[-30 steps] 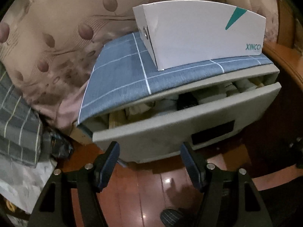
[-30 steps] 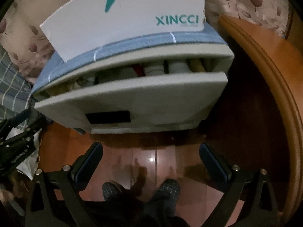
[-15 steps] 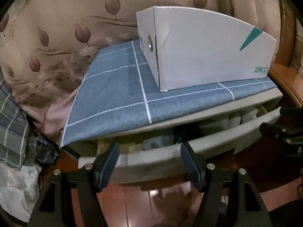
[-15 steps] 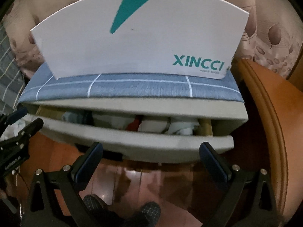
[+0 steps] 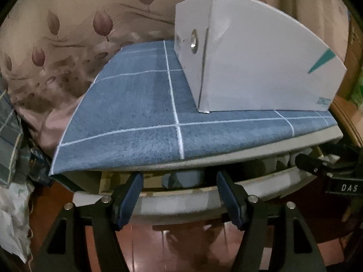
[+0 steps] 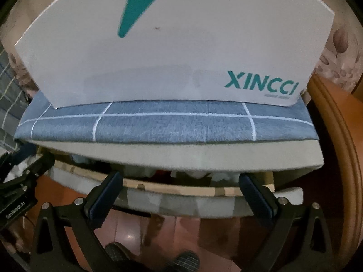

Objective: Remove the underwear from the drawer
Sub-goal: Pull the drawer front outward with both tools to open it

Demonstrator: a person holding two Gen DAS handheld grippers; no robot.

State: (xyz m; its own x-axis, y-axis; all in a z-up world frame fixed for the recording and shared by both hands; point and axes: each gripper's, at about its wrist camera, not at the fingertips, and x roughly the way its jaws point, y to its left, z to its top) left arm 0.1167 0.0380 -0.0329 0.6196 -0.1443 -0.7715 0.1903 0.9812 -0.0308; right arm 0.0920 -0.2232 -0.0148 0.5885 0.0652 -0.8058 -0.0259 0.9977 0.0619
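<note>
**Left wrist and right wrist: both claws at the lip of the open drawer**

Left wrist view puts us just above the pulled-out drawer (image 5: 181, 206) of a grey cabinet. Our left gripper (image 5: 179, 195) has its blue pads spread wide with nothing between them, hovering over the drawer's front edge. Inside the gap we see a rolled blue-grey piece of underwear (image 5: 182, 179) lying between the two fingers' lines of sight, with pale folded pieces further right; the interior is dark and we cannot tell the items apart clearly.

On the cabinet top lies a blue cloth with white grid lines (image 5: 140, 117), and on it stands a white XINCCI box (image 5: 256, 68), closed as far as we can see.

From the right wrist view, our right gripper (image 6: 181, 190) is likewise held apart and empty over the drawer (image 6: 181, 204). White crumpled garments (image 6: 199, 174) and a dark piece sit inside, with a hint of red between them. The left gripper's black body (image 6: 20, 181) shows at the left edge, near the drawer's corner. A person's slippered feet (image 6: 181, 260) stand on the red wooden floor below.
</note>
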